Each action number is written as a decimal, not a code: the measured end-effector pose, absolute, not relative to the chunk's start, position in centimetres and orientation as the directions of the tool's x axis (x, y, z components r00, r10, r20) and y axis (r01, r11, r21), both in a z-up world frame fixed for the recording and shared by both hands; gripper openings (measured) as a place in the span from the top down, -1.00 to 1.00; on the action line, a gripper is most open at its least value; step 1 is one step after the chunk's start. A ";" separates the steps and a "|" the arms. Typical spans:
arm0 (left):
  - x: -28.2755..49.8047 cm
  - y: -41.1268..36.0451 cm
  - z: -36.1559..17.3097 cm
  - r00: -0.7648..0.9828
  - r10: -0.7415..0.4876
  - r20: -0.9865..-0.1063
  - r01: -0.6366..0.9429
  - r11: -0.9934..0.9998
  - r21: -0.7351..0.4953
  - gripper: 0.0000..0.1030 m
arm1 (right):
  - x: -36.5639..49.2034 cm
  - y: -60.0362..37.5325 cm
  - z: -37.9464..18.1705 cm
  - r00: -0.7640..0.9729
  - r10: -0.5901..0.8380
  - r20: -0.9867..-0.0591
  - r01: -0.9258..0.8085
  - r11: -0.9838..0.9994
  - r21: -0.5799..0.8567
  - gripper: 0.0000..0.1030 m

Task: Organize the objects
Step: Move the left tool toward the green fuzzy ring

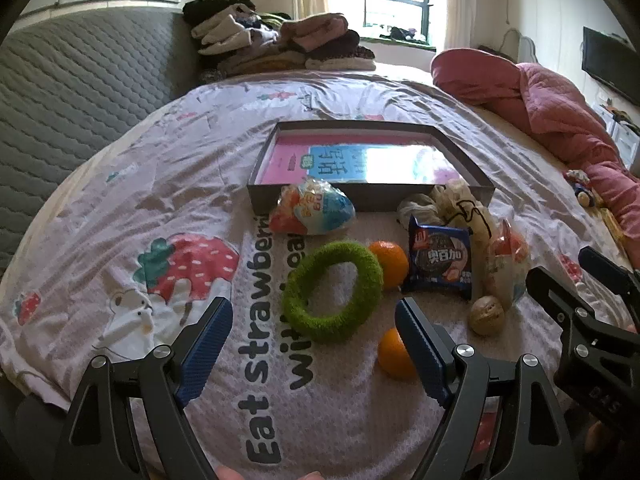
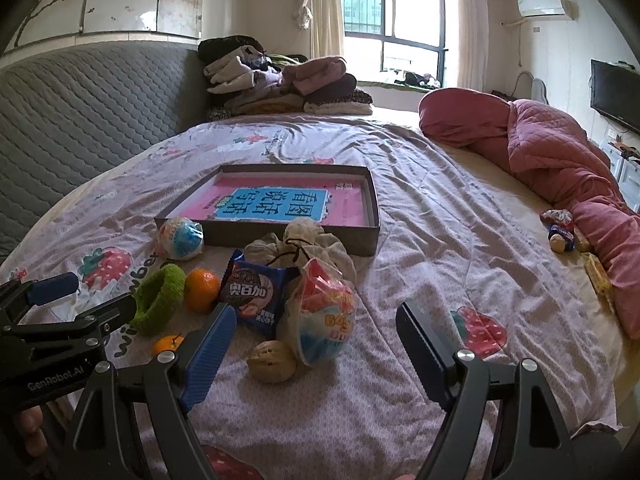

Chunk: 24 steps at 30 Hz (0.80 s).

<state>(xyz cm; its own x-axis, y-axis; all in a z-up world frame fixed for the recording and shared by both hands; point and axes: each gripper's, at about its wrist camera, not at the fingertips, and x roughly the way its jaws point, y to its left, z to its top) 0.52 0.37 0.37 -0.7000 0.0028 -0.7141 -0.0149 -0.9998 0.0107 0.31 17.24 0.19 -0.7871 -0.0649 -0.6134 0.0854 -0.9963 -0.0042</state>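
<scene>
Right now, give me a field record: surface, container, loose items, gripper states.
surface: strawberry-print bedsheet
container: shallow grey cardboard box, pink-and-blue book inside
loose items: fuzzy green ring, two oranges, blue snack packet, brown walnut, all outside box
left gripper: open, empty
right gripper: open, empty

Pretty clearly a home bedroom: big bed with a strawberry-print sheet (image 2: 420, 216), grey quilted headboard (image 2: 80, 112), piled folded clothes (image 2: 280, 84), wall-mounted TV (image 2: 614, 94).

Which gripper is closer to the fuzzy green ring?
Left. The open left gripper hovers just in front of the green ring. The open right gripper is off to the ring's right, nearer the walnut.
</scene>
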 end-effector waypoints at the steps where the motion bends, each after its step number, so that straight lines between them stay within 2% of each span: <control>1: 0.5 0.4 0.3 -0.697 0.004 -0.717 -0.016 -1.000 0.010 -0.63 | 0.3 17.3 0.1 -0.783 -0.066 -0.619 0.086 -0.996 -0.003 -0.59; 24: 1.0 0.5 -2.0 -0.629 0.029 -0.777 -0.051 -0.999 0.003 -0.63 | 0.8 18.1 -1.6 -0.738 -0.062 -0.672 0.080 -0.997 0.005 -0.59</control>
<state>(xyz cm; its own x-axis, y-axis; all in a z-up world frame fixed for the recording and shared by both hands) 0.97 0.52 -1.96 -0.6292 0.0293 -0.7767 -0.0506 -0.9987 0.0034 0.78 18.14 -1.55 -0.7382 -0.0622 -0.6717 0.0796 -0.9968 0.0049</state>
